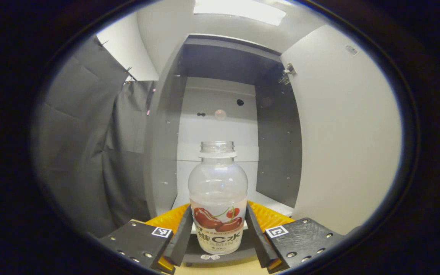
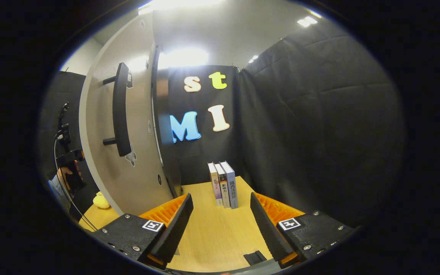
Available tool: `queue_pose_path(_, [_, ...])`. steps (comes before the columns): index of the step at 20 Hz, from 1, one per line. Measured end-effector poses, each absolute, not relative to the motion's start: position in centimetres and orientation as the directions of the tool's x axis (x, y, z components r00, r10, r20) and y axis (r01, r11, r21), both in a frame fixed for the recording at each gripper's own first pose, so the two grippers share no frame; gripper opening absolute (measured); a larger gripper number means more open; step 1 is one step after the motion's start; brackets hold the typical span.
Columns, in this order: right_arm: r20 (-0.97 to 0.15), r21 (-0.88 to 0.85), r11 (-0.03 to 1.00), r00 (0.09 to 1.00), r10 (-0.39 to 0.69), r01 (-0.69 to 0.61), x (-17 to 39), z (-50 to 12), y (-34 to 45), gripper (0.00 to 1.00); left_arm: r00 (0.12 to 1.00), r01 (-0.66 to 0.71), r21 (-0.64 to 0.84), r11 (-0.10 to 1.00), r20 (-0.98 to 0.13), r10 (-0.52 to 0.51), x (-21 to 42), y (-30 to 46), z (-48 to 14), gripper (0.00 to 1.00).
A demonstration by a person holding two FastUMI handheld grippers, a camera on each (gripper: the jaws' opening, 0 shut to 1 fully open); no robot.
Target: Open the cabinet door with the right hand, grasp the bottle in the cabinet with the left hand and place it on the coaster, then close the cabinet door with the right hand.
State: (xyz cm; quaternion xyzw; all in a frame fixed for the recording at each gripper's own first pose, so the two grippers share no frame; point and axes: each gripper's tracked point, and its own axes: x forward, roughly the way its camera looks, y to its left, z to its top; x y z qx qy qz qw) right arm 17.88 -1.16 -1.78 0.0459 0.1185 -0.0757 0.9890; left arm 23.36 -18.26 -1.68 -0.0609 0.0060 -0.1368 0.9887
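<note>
A clear uncapped bottle (image 1: 218,191) with a cherry label stands upright at the front of the open cabinet (image 1: 220,99). My left gripper (image 1: 218,208) closes around it, and both fingers (image 1: 183,233) press on the label's sides. The white cabinet door (image 1: 342,137) is swung open to the right of the bottle. In the right gripper view the door (image 2: 136,168) stands edge-on at left with its black bar handle (image 2: 120,110). My right gripper (image 2: 221,200) is open over the wooden table (image 2: 212,236), right of the door and apart from the handle.
Three upright books (image 2: 224,185) stand on the table by the black cloth wall. A small yellow object (image 2: 101,200) lies on the table left of the door. A hand (image 2: 65,172) holding a device with a cable shows at far left.
</note>
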Motion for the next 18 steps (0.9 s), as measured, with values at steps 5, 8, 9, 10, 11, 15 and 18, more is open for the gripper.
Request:
queue_pose_path(5, [-0.238,0.091,0.988,0.966,-0.100,0.125,18.9,-2.6,-1.8,0.93,0.973,0.221,-0.134,0.966,-0.030,-0.227,17.7,-15.3,-5.9,0.74])
queue_pose_path(8, [-0.241,0.096,0.989,0.966,-0.089,0.115,19.3,-2.9,-2.0,0.93,0.976,0.207,-0.138,0.969,-0.046,-0.215,14.0,-14.2,-9.0,0.76])
queue_pose_path(9, [-0.237,0.101,0.989,0.968,-0.085,0.112,19.4,-2.8,-2.0,0.93,0.976,0.202,-0.144,0.969,-0.051,-0.211,12.9,-13.7,-10.1,0.74])
queue_pose_path(10, [-0.234,0.106,0.989,0.969,-0.080,0.108,19.5,-2.8,-1.8,0.94,0.977,0.193,-0.150,0.970,-0.065,-0.205,12.1,-13.3,-11.3,0.72])
queue_pose_path(11, [-0.232,0.108,0.989,0.970,-0.077,0.105,19.6,-2.8,-1.7,0.93,0.977,0.181,-0.158,0.971,-0.084,-0.196,11.1,-12.8,-12.6,0.73])
queue_pose_path(15, [-0.231,0.098,0.992,0.971,-0.059,0.083,19.9,-2.7,-0.7,0.93,0.976,0.145,-0.189,0.971,-0.137,-0.172,8.0,-11.0,-17.2,0.76])
queue_pose_path(18, [-0.236,0.104,0.992,0.971,-0.040,0.066,19.6,-3.1,0.0,0.94,0.973,0.151,-0.196,0.969,-0.145,-0.180,6.0,-11.3,-20.7,0.72])
